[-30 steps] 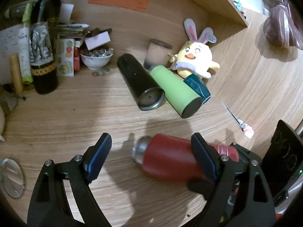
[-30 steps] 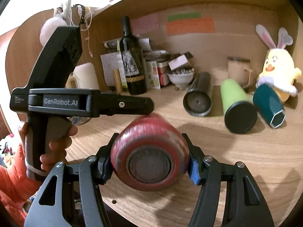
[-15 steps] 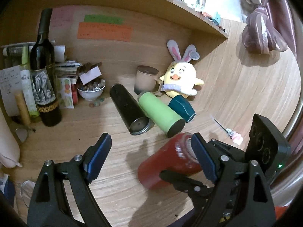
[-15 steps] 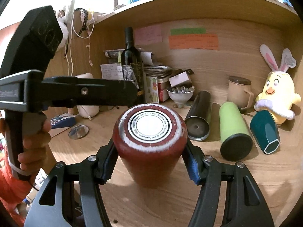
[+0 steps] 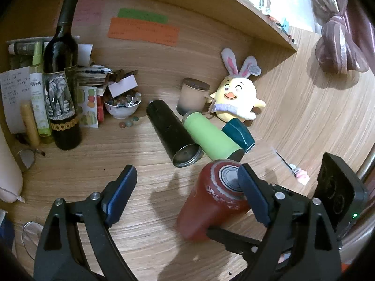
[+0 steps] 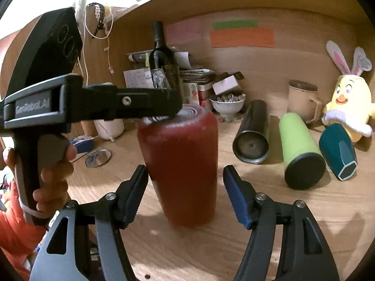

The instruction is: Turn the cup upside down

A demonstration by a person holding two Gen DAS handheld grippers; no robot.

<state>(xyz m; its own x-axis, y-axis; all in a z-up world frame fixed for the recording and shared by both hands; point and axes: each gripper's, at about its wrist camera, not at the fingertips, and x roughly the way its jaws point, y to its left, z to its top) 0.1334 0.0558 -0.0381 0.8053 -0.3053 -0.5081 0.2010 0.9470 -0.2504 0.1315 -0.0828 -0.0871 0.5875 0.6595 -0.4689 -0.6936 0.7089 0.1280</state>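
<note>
The red cup (image 6: pixel 180 164) stands on the wooden desk with its base and round sticker facing up. It also shows in the left wrist view (image 5: pixel 211 201). My right gripper (image 6: pixel 186 197) is open, its blue pads apart on either side of the cup and not touching it. My left gripper (image 5: pixel 187 187) is open; its right finger (image 5: pixel 252 193) rests over the cup's upturned base. In the right wrist view the left gripper's finger (image 6: pixel 131 103) reaches across the cup's top.
A black tumbler (image 5: pixel 173 133), a green tumbler (image 5: pixel 211 138) and a teal cup (image 5: pixel 239 133) lie on their sides behind. A wine bottle (image 5: pixel 62 75), a bowl (image 5: pixel 121 107), a beige mug (image 5: pixel 193 96) and a plush chick (image 5: pixel 234 96) stand along the back wall.
The red cup went from lying in the right gripper's grip to standing base up on the desk. The right gripper has opened and let go of it.
</note>
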